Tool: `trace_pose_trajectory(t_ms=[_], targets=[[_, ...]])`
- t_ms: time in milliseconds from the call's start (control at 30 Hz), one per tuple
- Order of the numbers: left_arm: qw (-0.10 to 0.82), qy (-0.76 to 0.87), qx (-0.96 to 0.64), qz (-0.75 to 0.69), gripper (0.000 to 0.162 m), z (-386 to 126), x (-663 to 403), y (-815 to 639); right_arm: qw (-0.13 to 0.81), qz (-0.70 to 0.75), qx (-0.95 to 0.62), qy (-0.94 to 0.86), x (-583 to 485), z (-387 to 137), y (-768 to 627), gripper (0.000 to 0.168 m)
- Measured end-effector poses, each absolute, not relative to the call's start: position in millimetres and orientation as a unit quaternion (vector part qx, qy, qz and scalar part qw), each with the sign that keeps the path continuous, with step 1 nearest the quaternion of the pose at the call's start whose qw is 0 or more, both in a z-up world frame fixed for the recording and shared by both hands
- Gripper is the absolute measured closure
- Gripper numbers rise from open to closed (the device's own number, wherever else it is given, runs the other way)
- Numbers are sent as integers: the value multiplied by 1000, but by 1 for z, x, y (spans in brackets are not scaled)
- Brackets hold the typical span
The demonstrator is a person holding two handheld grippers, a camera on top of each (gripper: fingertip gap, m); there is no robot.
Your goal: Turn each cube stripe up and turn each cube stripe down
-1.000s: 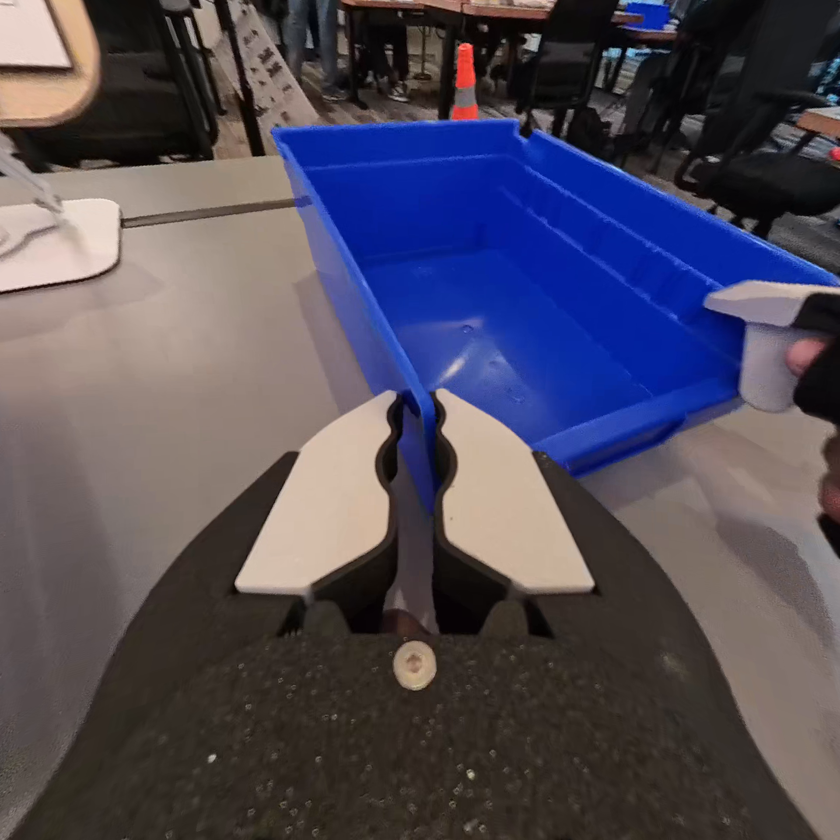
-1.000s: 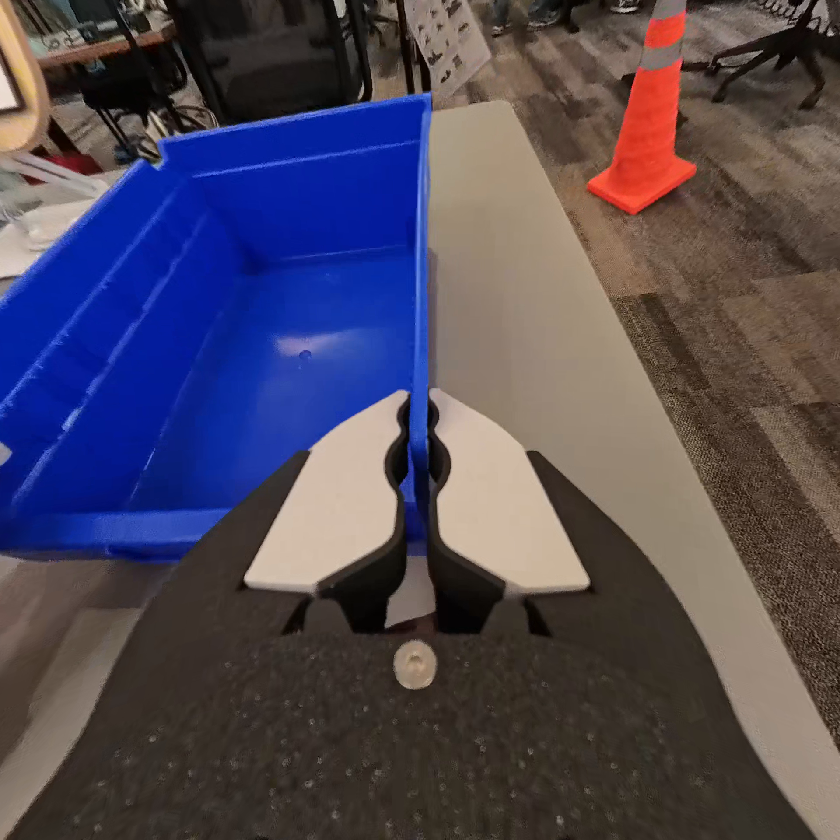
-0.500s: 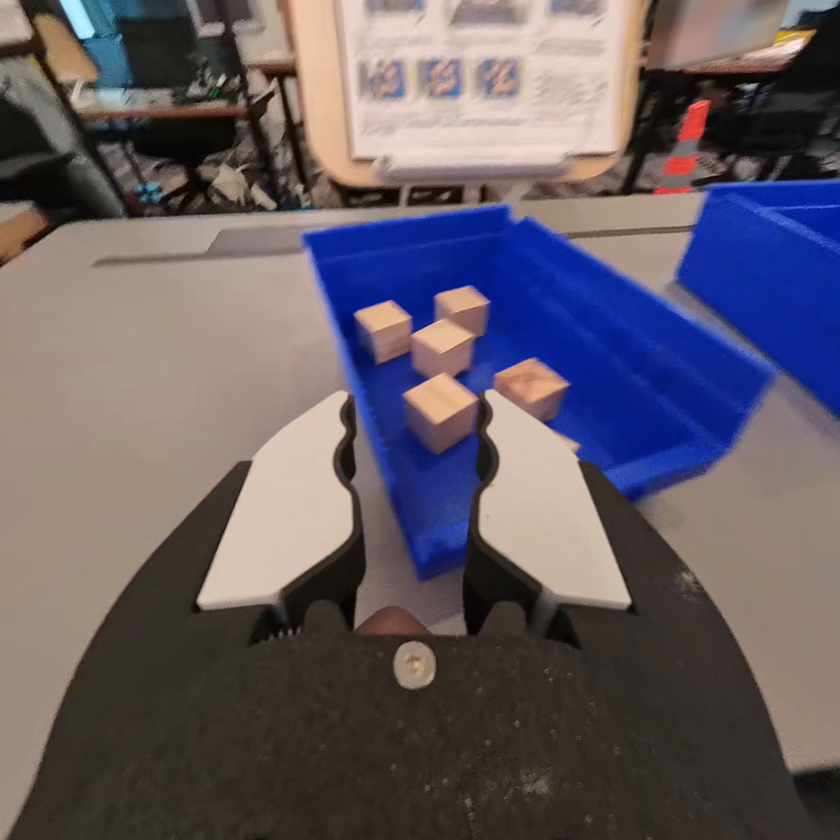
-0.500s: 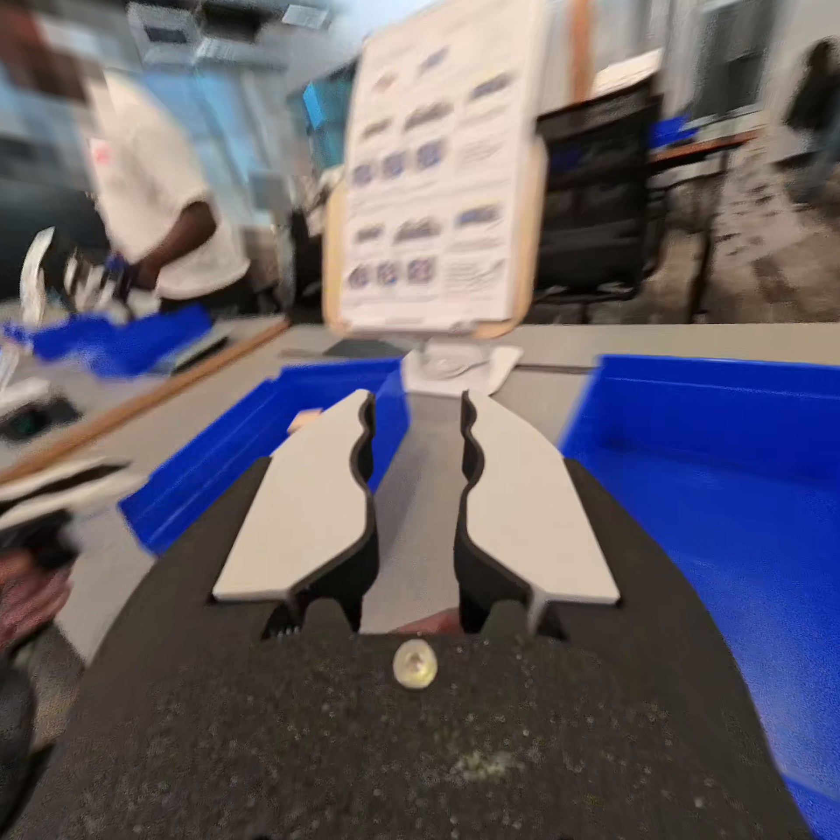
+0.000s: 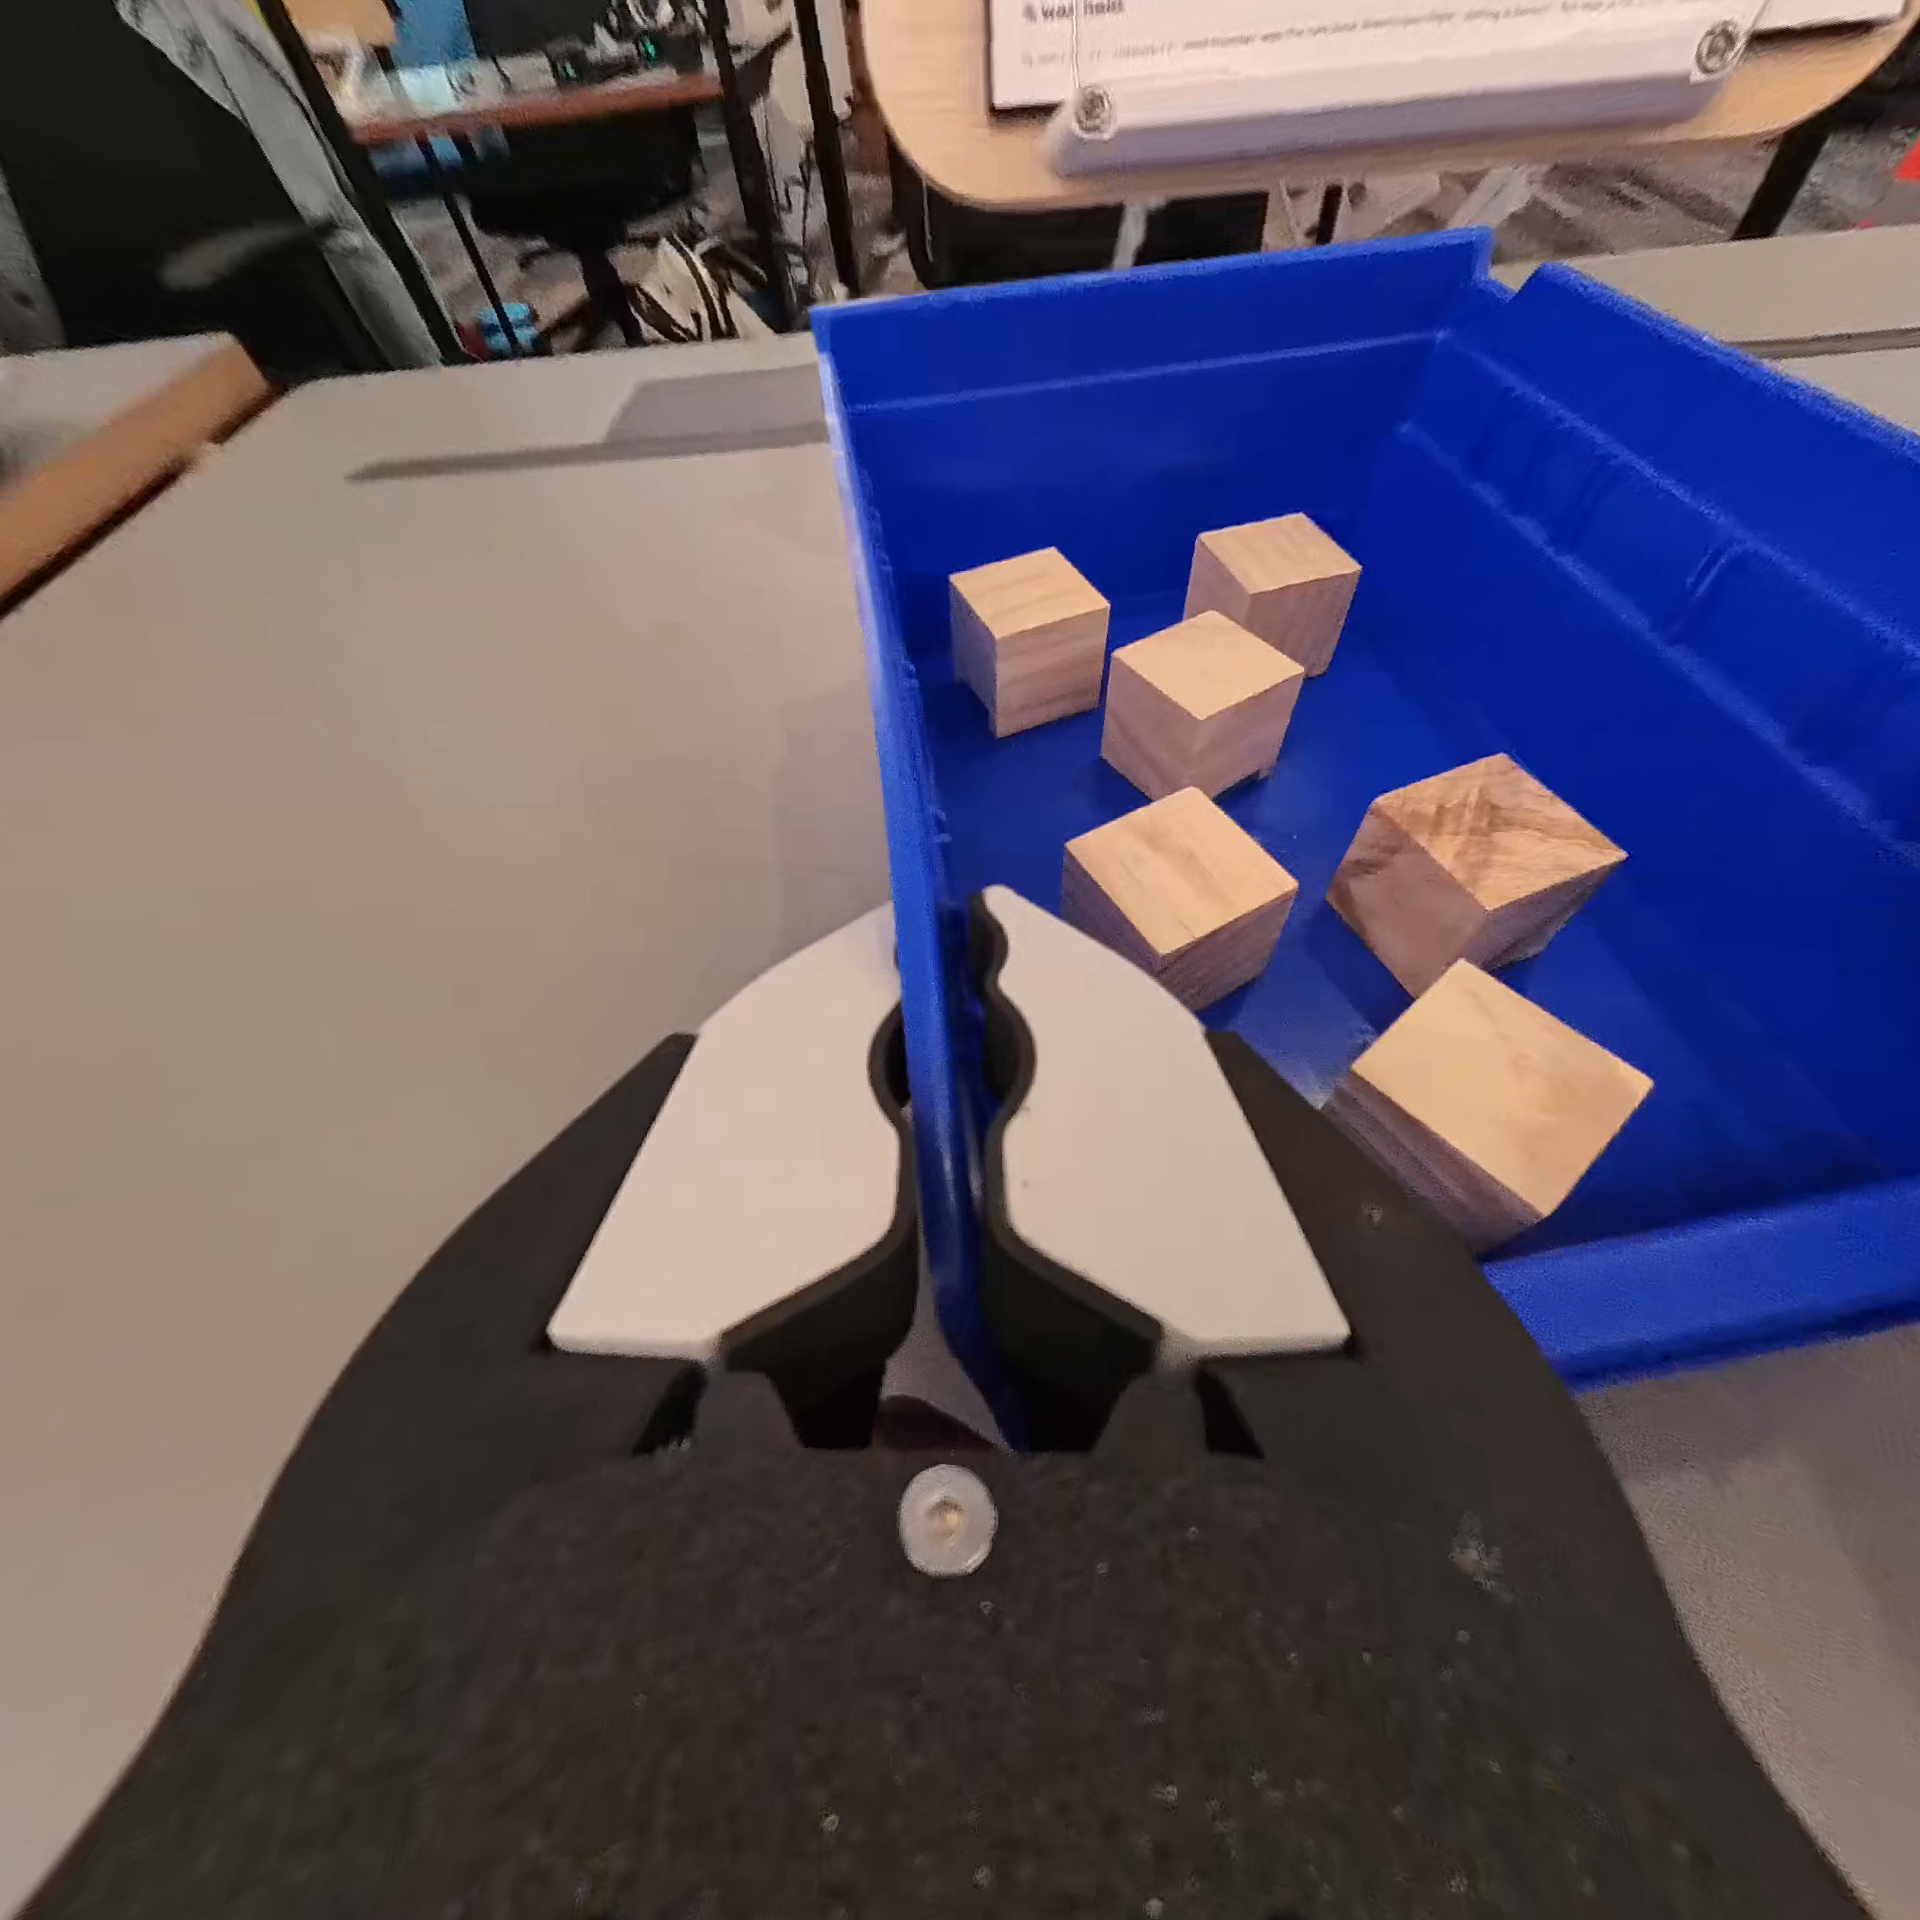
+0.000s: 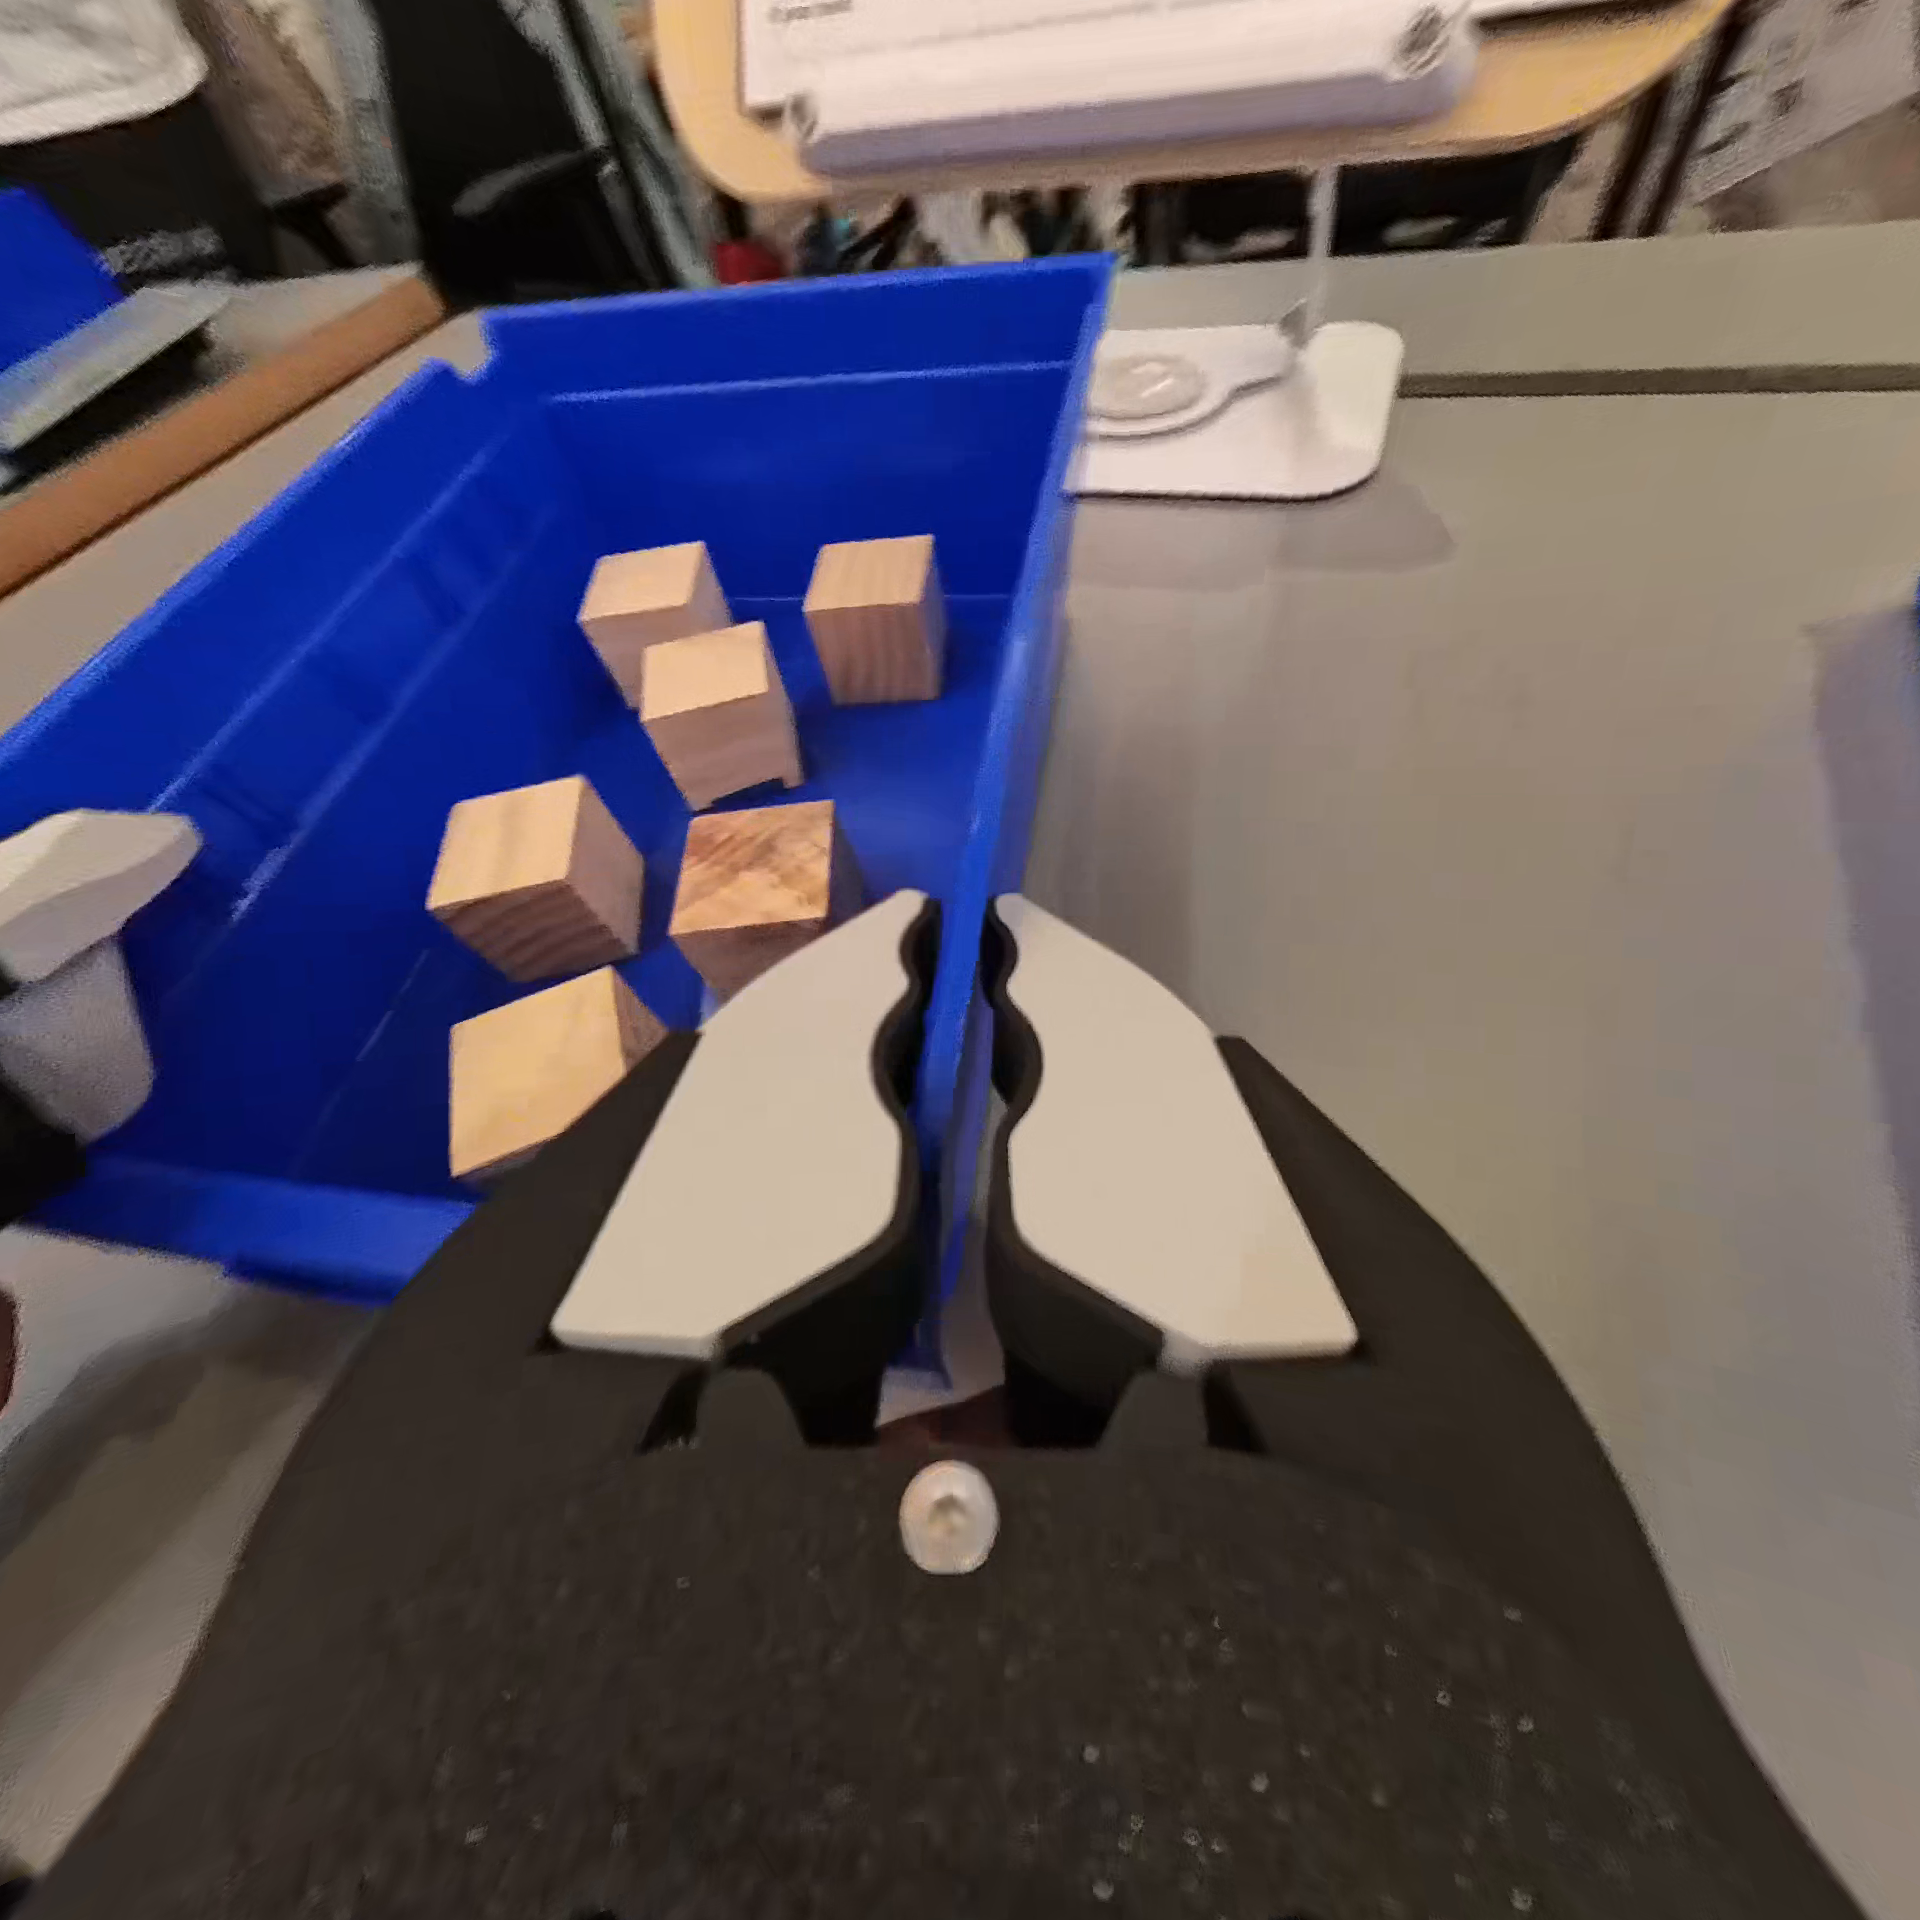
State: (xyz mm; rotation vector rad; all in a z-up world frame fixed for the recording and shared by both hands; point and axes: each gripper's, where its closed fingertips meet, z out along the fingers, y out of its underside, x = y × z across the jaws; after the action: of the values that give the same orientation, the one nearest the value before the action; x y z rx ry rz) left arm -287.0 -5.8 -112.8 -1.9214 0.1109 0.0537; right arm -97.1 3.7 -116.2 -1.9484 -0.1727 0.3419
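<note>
A blue bin on the grey table holds several plain wooden cubes; no stripe shows on any visible face. My left gripper is shut on the bin's left wall near its front corner. In the right wrist view the same bin and cubes show. My right gripper is shut on the bin's right wall near the front. The left gripper's fingertip shows at that view's left edge.
A white stand base sits on the table behind the bin's right side, holding a board with papers. Another table edge lies to the left. Chairs and desks stand beyond.
Both grippers let go of the empty bin's walls, opened, swung left to the bin with cubes, and closed on its left and right walls.
</note>
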Motion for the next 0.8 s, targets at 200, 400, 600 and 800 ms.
trace_pose_trajectory(t_ms=[200, 400, 600, 800], targets=[[604, 35, -796, 29, 157, -85, -365, 4, 589, 144, -794, -40, -171, -93, 2, 163], [587, 62, -805, 51, 157, -84, -469, 25, 562, 149, -812, -43, -276, -96, 21, 162], [576, 77, -813, 27, 157, -102, -515, 43, 552, 136, -821, -49, -327, -117, 25, 157], [574, 35, -818, -24, 145, -115, -525, 52, 557, 181, -805, -92, -338, -115, 28, 144]])
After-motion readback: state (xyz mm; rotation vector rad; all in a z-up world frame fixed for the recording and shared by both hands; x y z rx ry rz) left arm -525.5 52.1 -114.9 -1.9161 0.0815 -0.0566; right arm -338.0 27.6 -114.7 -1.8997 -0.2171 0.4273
